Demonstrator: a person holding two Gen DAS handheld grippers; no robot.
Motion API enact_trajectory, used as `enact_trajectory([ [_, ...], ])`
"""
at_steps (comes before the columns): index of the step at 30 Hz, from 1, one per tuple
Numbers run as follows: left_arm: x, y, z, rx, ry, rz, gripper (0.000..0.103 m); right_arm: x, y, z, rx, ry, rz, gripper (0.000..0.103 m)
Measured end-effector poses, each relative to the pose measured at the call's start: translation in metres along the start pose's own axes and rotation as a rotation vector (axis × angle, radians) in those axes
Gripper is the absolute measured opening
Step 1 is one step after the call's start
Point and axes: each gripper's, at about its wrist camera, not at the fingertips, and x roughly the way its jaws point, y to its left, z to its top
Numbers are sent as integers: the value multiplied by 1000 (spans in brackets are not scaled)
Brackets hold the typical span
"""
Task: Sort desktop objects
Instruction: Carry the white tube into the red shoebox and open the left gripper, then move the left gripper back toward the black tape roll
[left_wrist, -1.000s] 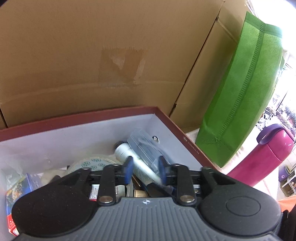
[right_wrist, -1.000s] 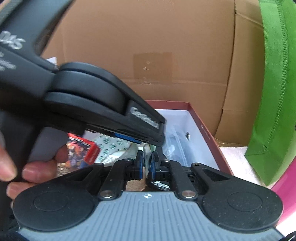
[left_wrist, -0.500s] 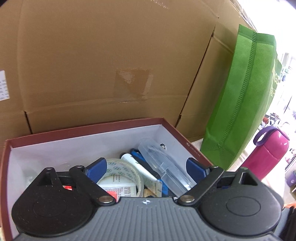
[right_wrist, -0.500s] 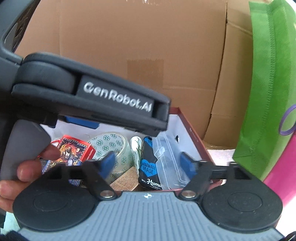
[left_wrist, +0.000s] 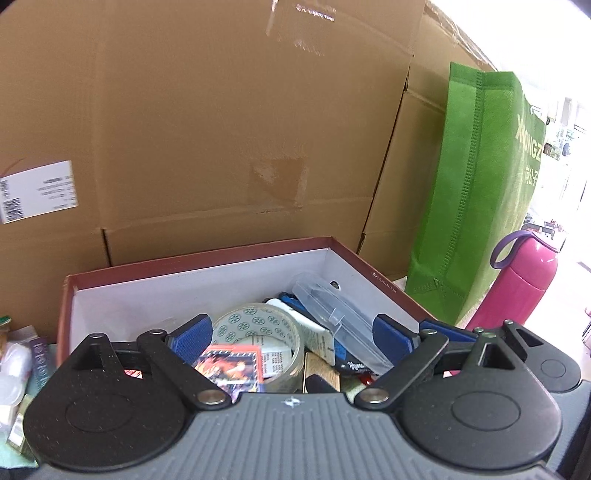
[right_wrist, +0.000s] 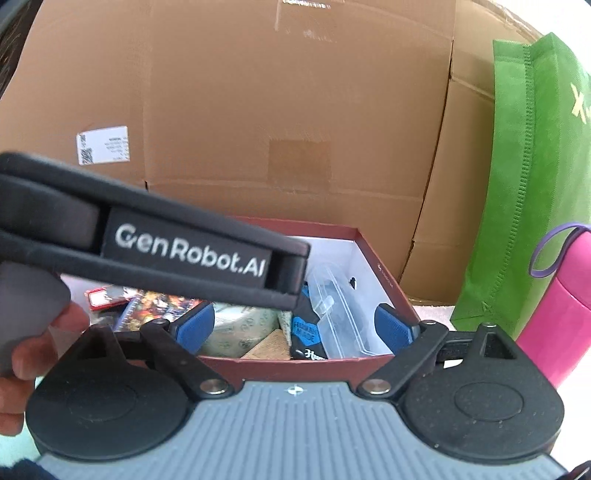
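Note:
A dark red box (left_wrist: 199, 258) with a white inside holds a patterned tape roll (left_wrist: 255, 325), a clear plastic case (left_wrist: 332, 310), a colourful card box (left_wrist: 232, 363) and other small items. My left gripper (left_wrist: 291, 338) hangs open over the box's near end, with nothing gripped. My right gripper (right_wrist: 294, 326) sits just before the box's front wall (right_wrist: 295, 365); its jaws are opening and nothing is between them. In the right wrist view, the left gripper's black body (right_wrist: 184, 251) crosses the left side, held by a hand (right_wrist: 37, 350), above the tape roll (right_wrist: 240, 336) and clear case (right_wrist: 340, 314).
Big cardboard boxes (left_wrist: 221, 129) stand close behind the red box. A green fabric bag (left_wrist: 480, 184) and a pink bottle (left_wrist: 517, 288) with a purple loop stand to its right. Small packets (left_wrist: 18, 362) lie left of the box.
Both grippers' jaws have gone from nearly shut to wide apart. Both have drawn back from the box, so more of it and its contents shows.

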Motion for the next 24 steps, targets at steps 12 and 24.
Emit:
enact_trajectory([
  [12,-53,14,-24,-35,-16,41,96,-35,23,0,-16,-20,34,92],
  [24,-133,46,-59,-89,-43,121,96,-144,70,-20,-117,-11,128,92],
])
